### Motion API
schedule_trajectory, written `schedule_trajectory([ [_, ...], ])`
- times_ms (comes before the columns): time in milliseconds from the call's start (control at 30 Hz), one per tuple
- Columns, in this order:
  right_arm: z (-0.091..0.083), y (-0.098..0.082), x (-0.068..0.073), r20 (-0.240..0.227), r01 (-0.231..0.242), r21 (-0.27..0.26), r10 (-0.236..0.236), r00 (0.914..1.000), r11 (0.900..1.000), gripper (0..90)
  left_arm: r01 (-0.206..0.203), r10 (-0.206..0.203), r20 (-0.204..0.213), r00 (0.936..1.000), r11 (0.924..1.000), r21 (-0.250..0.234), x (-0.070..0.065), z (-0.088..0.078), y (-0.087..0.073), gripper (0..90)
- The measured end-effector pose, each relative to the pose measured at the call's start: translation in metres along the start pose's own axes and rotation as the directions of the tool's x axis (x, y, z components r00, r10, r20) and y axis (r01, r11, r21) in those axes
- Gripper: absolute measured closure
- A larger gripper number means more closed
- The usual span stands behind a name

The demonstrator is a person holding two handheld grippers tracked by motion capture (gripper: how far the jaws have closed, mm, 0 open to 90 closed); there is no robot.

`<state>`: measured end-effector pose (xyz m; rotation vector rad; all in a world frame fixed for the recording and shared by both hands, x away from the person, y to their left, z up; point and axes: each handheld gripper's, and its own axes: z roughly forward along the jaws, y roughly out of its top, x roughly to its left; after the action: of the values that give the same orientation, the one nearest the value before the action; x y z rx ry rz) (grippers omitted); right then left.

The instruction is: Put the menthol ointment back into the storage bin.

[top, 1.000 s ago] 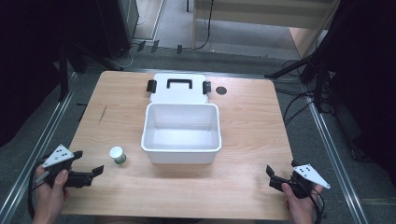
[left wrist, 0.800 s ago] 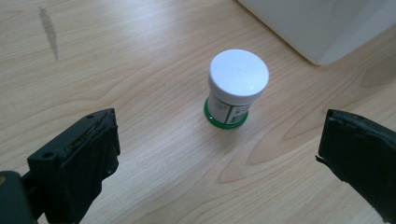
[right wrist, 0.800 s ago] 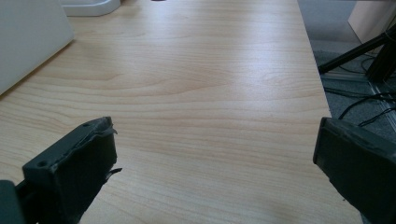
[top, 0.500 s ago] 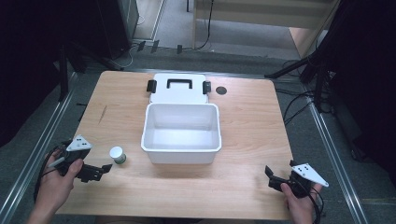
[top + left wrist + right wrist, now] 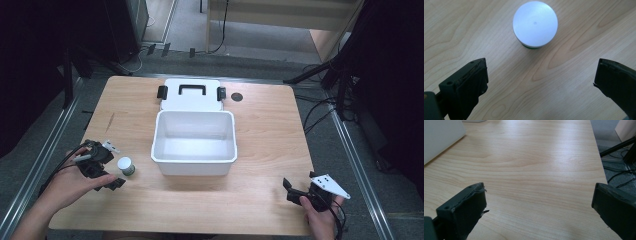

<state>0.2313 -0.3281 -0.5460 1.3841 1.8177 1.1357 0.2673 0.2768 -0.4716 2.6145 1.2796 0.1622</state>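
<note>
The pale wooden table top (image 5: 260,150) shows a clear grain under a smooth, lightly sheened finish that catches soft light. The small round jar (image 5: 535,23) near its left edge has a white, smooth, matt plastic-looking lid over a dark green rim, and the white rectangular plastic bin (image 5: 194,142) at the middle looks smooth and faintly glossy. The left gripper (image 5: 541,85) has matt black jaws with rough, worn edges.

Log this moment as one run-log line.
left gripper: open, over jar, not touching | right gripper: open, idle | box: open, lid behind
</note>
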Motion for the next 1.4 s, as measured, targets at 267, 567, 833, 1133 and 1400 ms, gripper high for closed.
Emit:
schedule_trajectory([
  [267, 0.000, 0.000, 0.000, -0.007, 0.005, 0.003, -0.005, 1.0000, 1.000, 0.0, -0.003, 0.004, -0.037, 0.9993, 0.9995, 0.031, 0.003, -0.003, 0.020, 10.8],
  [567, 0.001, 0.000, 0.001, 0.001, 0.013, 0.012, -0.013, 0.9999, 1.000, 0.0, -0.028, 0.034, -0.045, 0.9984, 0.9933, 0.112, 0.000, 0.016, 0.038, 23.6],
  [833, 0.001, 0.000, 0.001, 0.000, 0.009, 0.012, -0.009, 1.0000, 1.000, 0.0, -0.003, 0.008, -0.032, 0.9995, 0.9893, 0.146, 0.003, 0.027, 0.050, 40.9],
  [1133, 0.001, 0.001, 0.001, 0.000, 0.002, 0.017, -0.002, 1.0000, 1.000, 0.0, 0.009, -0.008, -0.004, 1.0000, 0.9888, 0.149, 0.004, 0.020, 0.052, 51.3],
  [1400, 0.001, 0.000, 0.000, -0.009, 0.004, 0.007, -0.004, 1.0000, 1.000, 0.0, 0.003, 0.000, -0.017, 0.9999, 0.9868, 0.162, 0.003, -0.007, 0.060, 51.5],
])
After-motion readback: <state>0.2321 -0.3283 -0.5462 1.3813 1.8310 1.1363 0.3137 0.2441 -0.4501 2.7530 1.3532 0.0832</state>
